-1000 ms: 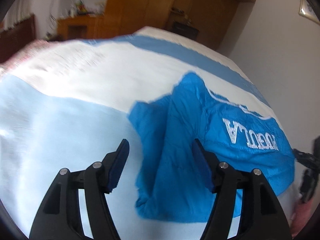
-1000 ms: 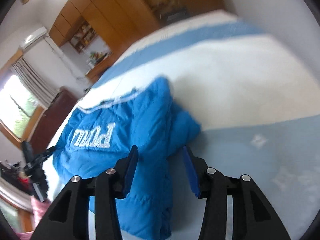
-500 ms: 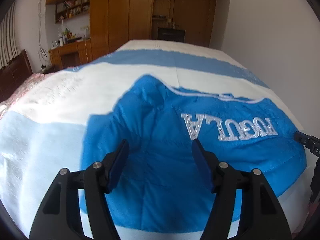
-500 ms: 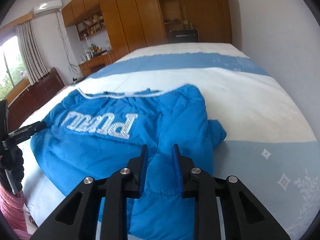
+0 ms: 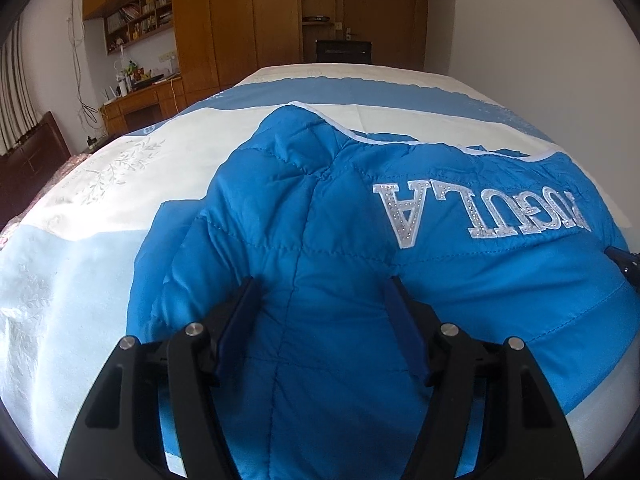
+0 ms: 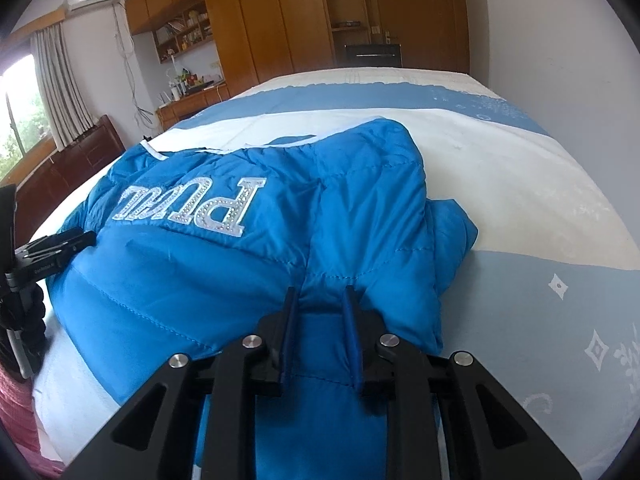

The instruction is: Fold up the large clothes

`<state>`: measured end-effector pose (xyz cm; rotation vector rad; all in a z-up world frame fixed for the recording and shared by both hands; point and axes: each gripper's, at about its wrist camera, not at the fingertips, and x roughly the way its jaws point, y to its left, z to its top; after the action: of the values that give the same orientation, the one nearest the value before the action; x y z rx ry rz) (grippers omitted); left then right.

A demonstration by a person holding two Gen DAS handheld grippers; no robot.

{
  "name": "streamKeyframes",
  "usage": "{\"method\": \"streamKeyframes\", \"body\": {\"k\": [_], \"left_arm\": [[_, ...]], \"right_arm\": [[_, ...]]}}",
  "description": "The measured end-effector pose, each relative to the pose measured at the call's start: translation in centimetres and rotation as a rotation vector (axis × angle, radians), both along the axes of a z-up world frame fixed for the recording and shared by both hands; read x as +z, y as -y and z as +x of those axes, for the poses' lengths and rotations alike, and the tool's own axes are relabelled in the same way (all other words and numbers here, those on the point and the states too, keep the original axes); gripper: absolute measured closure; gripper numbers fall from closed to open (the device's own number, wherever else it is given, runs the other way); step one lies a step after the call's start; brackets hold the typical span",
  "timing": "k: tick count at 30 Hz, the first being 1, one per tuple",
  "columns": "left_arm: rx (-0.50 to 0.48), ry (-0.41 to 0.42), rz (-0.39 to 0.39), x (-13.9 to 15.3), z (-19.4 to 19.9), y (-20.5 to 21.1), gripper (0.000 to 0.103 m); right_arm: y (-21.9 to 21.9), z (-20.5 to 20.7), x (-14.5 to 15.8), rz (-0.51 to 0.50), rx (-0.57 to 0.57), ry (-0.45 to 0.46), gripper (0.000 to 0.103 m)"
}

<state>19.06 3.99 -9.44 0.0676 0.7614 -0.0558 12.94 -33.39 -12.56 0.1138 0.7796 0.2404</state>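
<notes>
A bright blue quilted jacket [image 5: 320, 240] with silver letters lies on the bed, its letters upside down to me. It also shows in the right wrist view [image 6: 248, 252]. My left gripper [image 5: 320, 292] is open, its fingers spread wide over the jacket's near left part, low against the fabric. My right gripper [image 6: 320, 294] has its fingers close together with a fold of the jacket's near right part pinched between them.
The bed [image 5: 120, 184] has a white, pale blue and blue striped cover. Wooden wardrobes [image 5: 256, 20] and a desk [image 5: 140, 100] stand beyond it. A white wall [image 6: 560, 40] runs along the right. A black tripod [image 6: 24, 264] stands at the bed's near edge.
Both grippers have dropped lower and moved forward over the jacket. The right gripper's fingers have narrowed from wide open to pinching a fold. The left gripper has stayed open.
</notes>
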Motion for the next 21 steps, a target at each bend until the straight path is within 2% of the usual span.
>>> {"method": "streamKeyframes", "body": {"k": [5,11,18,21], "left_arm": [[0.018,-0.006,-0.010,0.6,-0.4,0.0,0.038],[0.059,0.005,-0.026,2.2,-2.7,0.0,0.039],[0.135,0.022,0.030,4.0,-5.8,-0.1,0.036],[0.157,0.015,0.029,4.6,-6.6,-0.8,0.035]], "right_arm": [[0.2,-0.1,0.2,0.007,-0.005,0.005,0.082],[0.0,-0.2,0.4,-0.004,-0.009,0.012,0.082],[0.2,-0.2,0.4,0.010,-0.007,0.009,0.082],[0.3,-0.1,0.4,0.014,-0.008,0.007,0.082]]}}
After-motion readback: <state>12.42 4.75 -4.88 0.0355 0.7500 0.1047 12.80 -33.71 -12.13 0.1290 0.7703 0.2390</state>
